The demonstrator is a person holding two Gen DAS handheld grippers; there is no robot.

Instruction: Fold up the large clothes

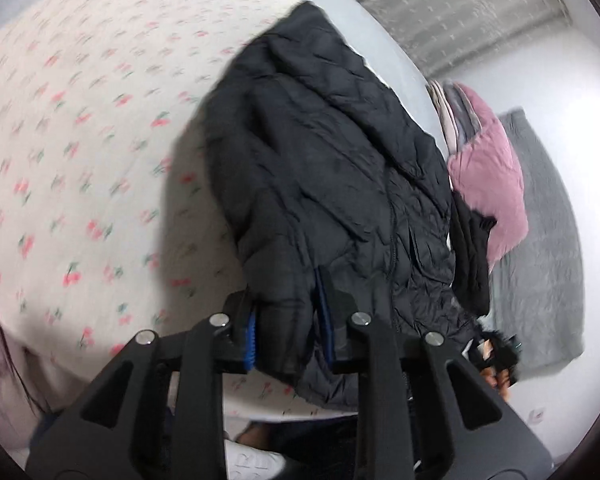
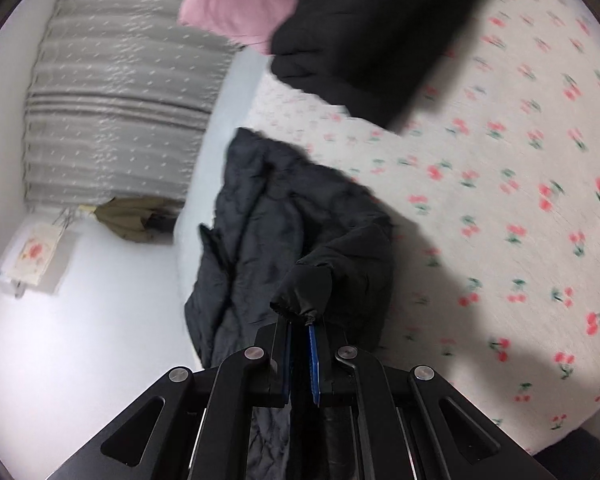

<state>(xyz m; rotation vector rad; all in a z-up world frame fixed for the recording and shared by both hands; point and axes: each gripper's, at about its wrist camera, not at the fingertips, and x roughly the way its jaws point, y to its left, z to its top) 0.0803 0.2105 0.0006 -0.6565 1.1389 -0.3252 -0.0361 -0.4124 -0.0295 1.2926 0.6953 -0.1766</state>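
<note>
A black quilted jacket (image 1: 320, 160) lies stretched across the cherry-print bed sheet (image 1: 80, 140). My left gripper (image 1: 286, 296) is shut on a thick fold of the jacket's near edge, and the fabric fills the gap between the blue pads (image 1: 252, 332). In the right wrist view, my right gripper (image 2: 300, 322) is shut on the gathered cuff (image 2: 304, 292) of a sleeve, with the jacket (image 2: 284, 216) bunched beyond it near the edge of the sheet (image 2: 500, 200). More black fabric (image 2: 364, 40) hangs blurred at the top of that view.
A pink padded garment (image 1: 488, 172) (image 2: 240, 12) sits on a pile at the bed's far side, beside a grey blanket (image 1: 540, 240). A grey curtain (image 2: 112, 92) and an olive item (image 2: 128, 220) are off the bed. A white shoe (image 1: 252, 460) shows below.
</note>
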